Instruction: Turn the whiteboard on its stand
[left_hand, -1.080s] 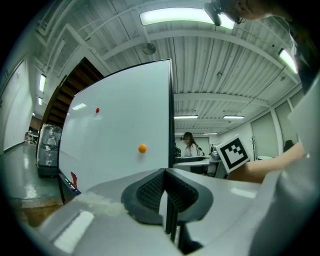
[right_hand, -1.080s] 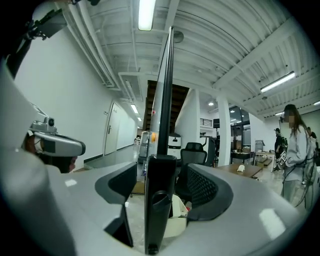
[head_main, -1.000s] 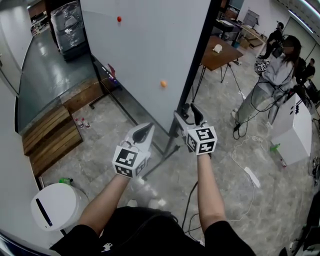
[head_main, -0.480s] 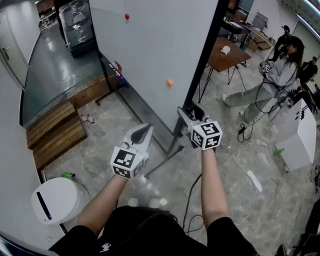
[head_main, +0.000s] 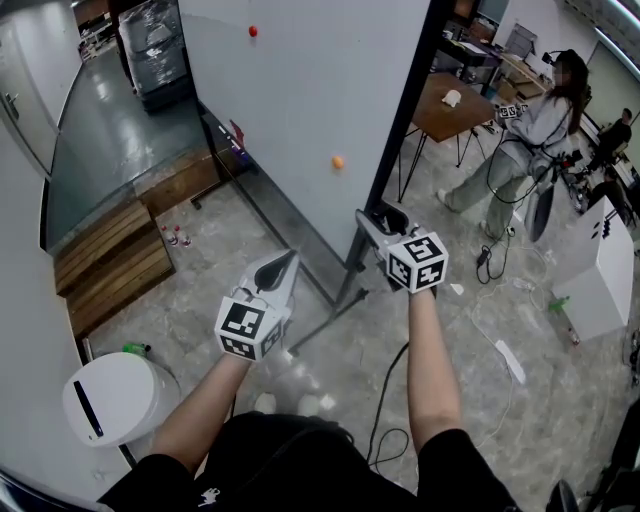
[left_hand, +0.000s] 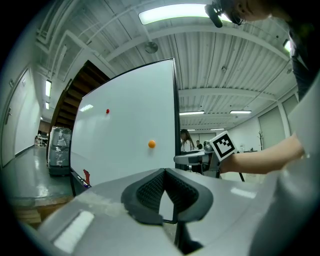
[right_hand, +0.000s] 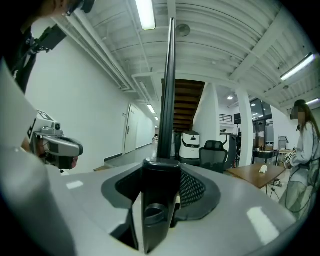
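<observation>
Concrete floor (head_main: 190, 300) below; my right gripper (head_main: 376, 220), jaws just closing, clamps the edge post (head_main: 405, 120) of the whiteboard (head_main: 300, 100); left gripper (head_main: 284, 260) beside it, jaws together, empty; turning looks unstarted.

Whiteboard (head_main: 310, 90): plain white face. Whiteboard frame (head_main: 412, 105): black. Red magnet (head_main: 253, 31), top centre; orange magnet (head_main: 338, 161), mid-frame. Left gripper (head_main: 278, 268), right gripper (head_main: 385, 218): pale grey shells, black mesh-textured pads (left_hand: 149, 192), cubes with black-and-white square markers. Floor (head_main: 540, 420): mottled grey. Pallets (head_main: 110, 265), left: brown wood. Table (head_main: 450, 118), upper right: brown top.
</observation>
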